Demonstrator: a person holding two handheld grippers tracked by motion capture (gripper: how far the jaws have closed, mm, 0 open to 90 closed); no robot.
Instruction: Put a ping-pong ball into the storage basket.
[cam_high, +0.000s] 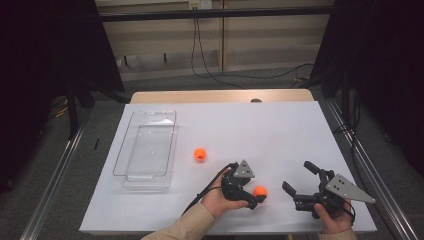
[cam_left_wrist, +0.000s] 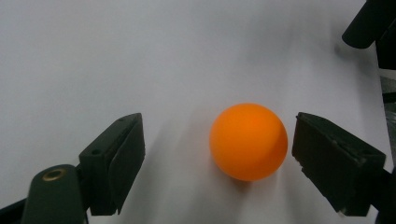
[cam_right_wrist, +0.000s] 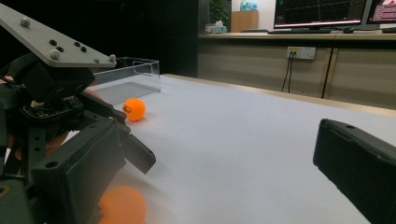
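the left gripper (cam_high: 254, 196) sits low on the white desk (cam_high: 280, 130), jaws part open around an orange ball (cam_left_wrist: 248, 141), pads clear of it on both sides. the right gripper (cam_high: 299, 179) rests just to its right, spread wide and empty. a second orange ball (cam_high: 200, 154) lies farther off, near a clear tray (cam_high: 146, 145) at far left.
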